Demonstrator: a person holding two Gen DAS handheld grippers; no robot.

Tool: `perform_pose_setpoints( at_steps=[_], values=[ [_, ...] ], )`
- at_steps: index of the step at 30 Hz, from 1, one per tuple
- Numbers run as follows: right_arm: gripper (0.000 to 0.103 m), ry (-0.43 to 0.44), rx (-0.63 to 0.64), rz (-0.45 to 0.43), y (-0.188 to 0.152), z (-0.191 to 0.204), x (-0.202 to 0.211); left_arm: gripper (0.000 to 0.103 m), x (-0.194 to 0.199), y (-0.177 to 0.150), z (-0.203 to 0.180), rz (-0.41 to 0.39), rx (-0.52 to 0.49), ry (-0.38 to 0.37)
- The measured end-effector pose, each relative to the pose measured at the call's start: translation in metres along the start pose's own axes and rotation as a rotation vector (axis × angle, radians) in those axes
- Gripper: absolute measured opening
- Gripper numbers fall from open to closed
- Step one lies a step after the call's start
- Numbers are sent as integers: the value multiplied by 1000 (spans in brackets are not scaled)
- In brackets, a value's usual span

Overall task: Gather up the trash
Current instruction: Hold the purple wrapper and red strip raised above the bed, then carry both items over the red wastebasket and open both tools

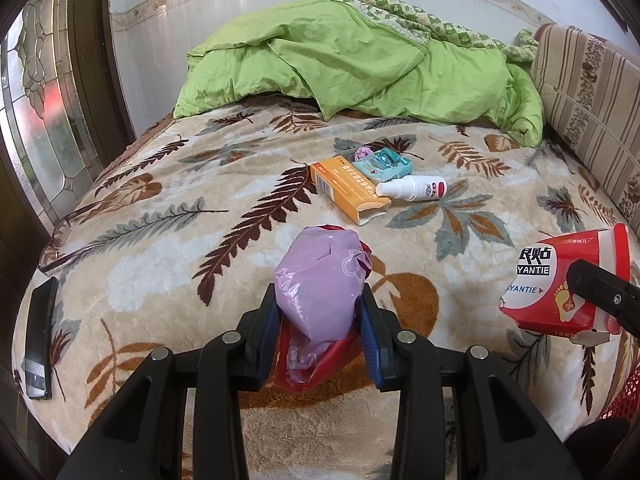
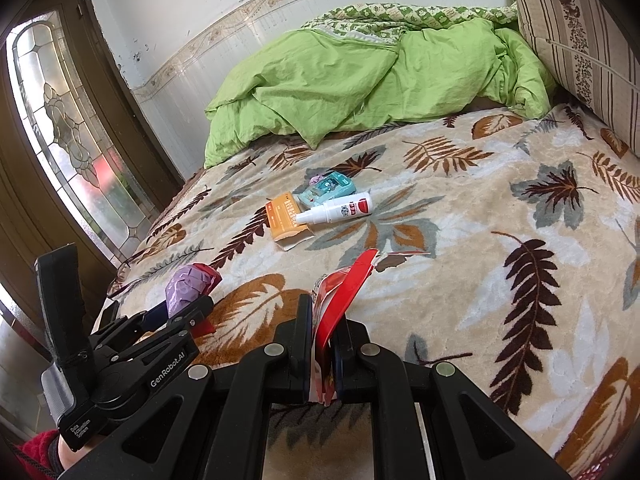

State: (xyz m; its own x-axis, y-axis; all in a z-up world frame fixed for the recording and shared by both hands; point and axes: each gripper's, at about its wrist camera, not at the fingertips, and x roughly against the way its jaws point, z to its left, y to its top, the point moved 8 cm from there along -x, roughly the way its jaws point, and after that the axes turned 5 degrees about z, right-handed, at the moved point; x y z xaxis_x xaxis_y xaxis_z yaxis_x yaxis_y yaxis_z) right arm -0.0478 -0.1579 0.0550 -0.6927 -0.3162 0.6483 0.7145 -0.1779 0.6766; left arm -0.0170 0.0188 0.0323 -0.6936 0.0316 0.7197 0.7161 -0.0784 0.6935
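Observation:
My left gripper (image 1: pixel 319 312) is shut on a crumpled purple and red plastic bag (image 1: pixel 320 284) and holds it above the leaf-patterned blanket; it also shows in the right wrist view (image 2: pixel 188 286). My right gripper (image 2: pixel 322 328) is shut on a flattened red and white packet (image 2: pixel 340 292), seen in the left wrist view (image 1: pixel 568 280) at the right. Further back on the bed lie an open orange box (image 1: pixel 348 192), a teal wrapper (image 1: pixel 384 164) and a white spray bottle (image 1: pixel 412 189), close together.
A green duvet (image 1: pixel 352 60) is heaped at the head of the bed. A striped cushion (image 1: pixel 592 112) stands at the right. A black phone (image 1: pixel 38 328) and glasses (image 1: pixel 68 236) lie near the bed's left edge. A red mesh basket (image 1: pixel 622 396) shows at the right.

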Motion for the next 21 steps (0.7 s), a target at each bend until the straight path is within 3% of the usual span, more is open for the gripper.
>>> perform_pose_setpoints(
  at_steps=[21],
  values=[
    [9,8,-23,5,-4,3,22,36,4,-6,-15,19,-33,-41]
  ],
)
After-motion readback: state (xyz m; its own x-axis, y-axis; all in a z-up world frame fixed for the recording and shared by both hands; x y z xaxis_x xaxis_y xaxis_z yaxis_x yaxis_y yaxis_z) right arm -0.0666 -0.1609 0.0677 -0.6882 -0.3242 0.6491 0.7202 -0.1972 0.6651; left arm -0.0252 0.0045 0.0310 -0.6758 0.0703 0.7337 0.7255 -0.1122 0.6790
